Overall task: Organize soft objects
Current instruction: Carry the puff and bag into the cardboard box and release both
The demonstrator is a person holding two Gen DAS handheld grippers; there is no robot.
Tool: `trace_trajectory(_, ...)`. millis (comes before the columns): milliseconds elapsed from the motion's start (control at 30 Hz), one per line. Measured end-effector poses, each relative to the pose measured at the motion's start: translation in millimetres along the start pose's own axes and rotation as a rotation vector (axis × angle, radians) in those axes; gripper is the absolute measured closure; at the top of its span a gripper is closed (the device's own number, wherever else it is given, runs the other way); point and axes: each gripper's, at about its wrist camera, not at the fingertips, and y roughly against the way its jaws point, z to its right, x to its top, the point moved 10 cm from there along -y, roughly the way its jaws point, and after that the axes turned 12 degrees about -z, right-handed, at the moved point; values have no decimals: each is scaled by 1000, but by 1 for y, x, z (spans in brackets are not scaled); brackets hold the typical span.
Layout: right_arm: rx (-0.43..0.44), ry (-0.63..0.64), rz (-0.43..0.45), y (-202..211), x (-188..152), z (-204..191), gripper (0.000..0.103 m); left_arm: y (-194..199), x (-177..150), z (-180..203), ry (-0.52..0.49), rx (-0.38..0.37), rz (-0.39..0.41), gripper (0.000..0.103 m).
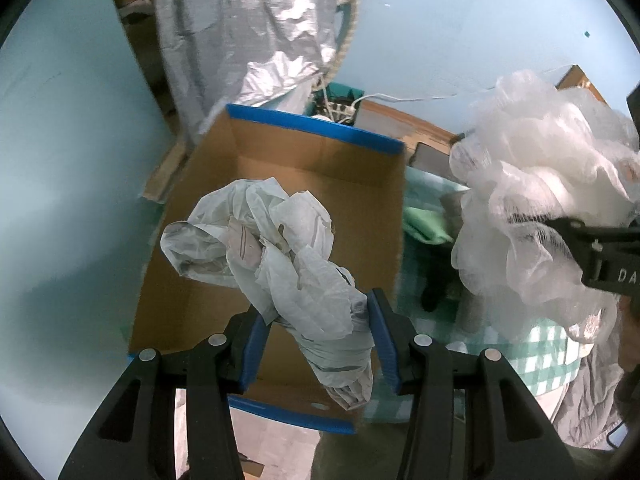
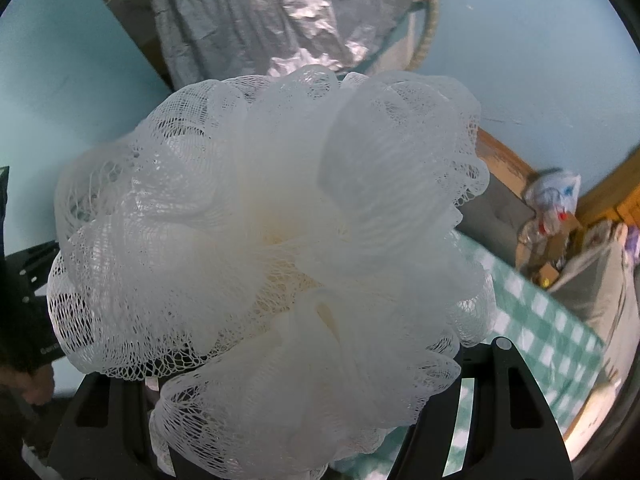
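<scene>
My left gripper (image 1: 318,334) is shut on a crumpled white plastic bag (image 1: 280,256), its blue pads pressing the bag's twisted lower end. It hangs over an open cardboard box (image 1: 360,200) with blue-taped flaps. A white mesh bath pouf (image 2: 272,240) fills the right wrist view and hides the right gripper's fingertips; the right gripper (image 2: 280,392) is shut on it. In the left wrist view the pouf (image 1: 540,208) appears at the right, level with the box's right wall, held by the black right gripper (image 1: 600,256).
A green-and-white checked cloth (image 2: 540,328) covers the surface right of the box. A silver crinkled sheet (image 1: 248,32) hangs behind against a light blue wall. A folded green cloth (image 1: 424,220) lies by the box. Clutter and a wooden frame (image 2: 504,160) sit far right.
</scene>
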Motion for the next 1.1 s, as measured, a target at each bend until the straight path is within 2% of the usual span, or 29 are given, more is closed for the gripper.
trace_trajectory(300, 30, 58, -21, -15, 30, -41, 37, -12, 7, -39, 77, 5, -21, 54)
trace_trajectory(500, -1, 92, -44, -34, 44, -62, 37, -25, 12, -61, 93, 30, -40, 54)
trace_trajectory(933, -4, 127, -125, -71, 56, -83, 36, -52, 16, -76, 107, 31, -90, 54)
trace_trajectory(1000, 1, 131, -123, -73, 58, -85, 33, -54, 16, -79, 112, 33, -95, 53)
trace_trajectory(1067, -3, 134, -129, -73, 58, -88, 24, -55, 16, -82, 124, 33, -100, 53)
trace_trajectory(1100, -8, 133, -129, -74, 58, -88, 24, -55, 15, -83, 129, 34, -99, 51)
